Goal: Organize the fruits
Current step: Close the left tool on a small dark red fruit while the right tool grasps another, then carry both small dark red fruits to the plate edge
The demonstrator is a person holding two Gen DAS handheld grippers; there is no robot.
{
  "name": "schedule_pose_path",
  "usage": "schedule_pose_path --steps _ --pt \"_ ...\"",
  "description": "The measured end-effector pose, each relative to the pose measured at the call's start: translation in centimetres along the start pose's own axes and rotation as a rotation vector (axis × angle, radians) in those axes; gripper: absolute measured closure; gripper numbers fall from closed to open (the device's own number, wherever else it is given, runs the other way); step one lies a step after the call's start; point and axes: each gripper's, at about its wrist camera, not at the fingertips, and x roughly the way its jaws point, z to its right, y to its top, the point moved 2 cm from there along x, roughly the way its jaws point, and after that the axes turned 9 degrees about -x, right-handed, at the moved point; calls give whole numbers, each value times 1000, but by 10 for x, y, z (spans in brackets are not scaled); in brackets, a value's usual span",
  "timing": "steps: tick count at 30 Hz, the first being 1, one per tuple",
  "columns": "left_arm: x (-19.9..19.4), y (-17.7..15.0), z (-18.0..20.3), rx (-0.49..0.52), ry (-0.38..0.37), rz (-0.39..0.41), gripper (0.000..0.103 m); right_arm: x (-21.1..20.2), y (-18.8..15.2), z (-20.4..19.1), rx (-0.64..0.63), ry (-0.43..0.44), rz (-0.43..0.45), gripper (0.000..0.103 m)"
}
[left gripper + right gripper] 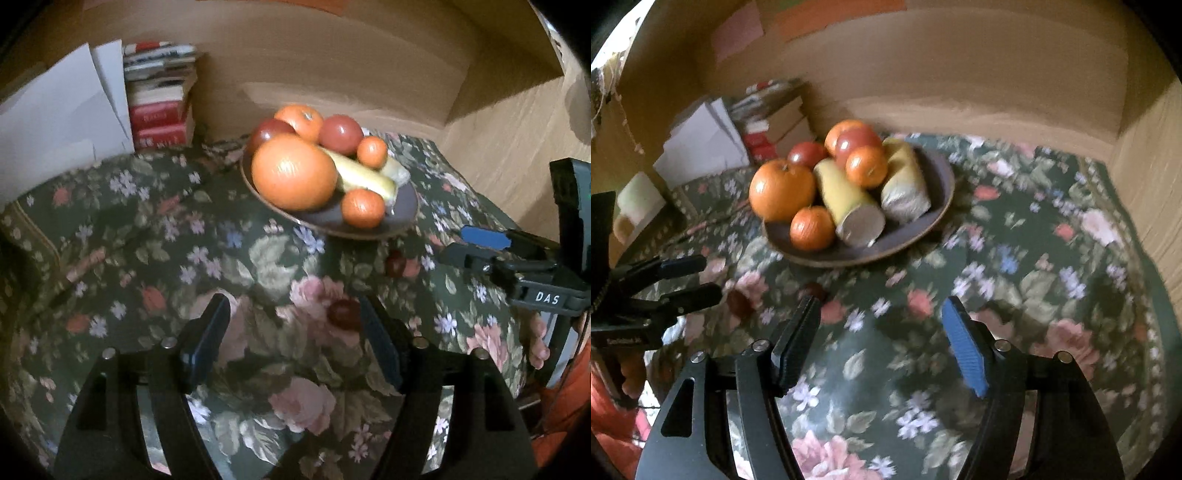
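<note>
A brown plate [404, 218] [932, 218] holds a large orange [293, 171] [781, 188], smaller oranges, red round fruits and yellow cut pieces [849, 203]. Two small dark red fruits lie on the floral cloth in front of the plate. One of them [343, 314] [738, 302] lies just past the tips of my left gripper [291, 332] [694, 277], which is open and holds nothing. The other fruit [397, 264] [814, 290] lies by the left fingertip of my right gripper [882, 332] [467, 245], also open and holding nothing.
A stack of books [162, 96] [768, 125] and white paper sheets [62, 122] stand at the back left. Cardboard walls [498, 122] [1145, 166] close in the back and right. A hand and an orange sleeve [561, 391] show at the right edge of the left wrist view.
</note>
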Motion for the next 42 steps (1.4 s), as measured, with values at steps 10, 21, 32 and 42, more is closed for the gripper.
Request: schedule_pose_path --steps 10,21,32,42 --pt "18 -9 25 84 -20 -5 52 15 2 -28 -61 49 -22 51" --pt "20 -14 31 125 -48 12 74 39 13 -46 -121 56 -53 65" --pt "18 -15 31 121 -29 25 75 43 14 -52 -161 22 -41 81" --pt "1 3 25 79 -13 80 75 27 19 -43 -109 46 3 81"
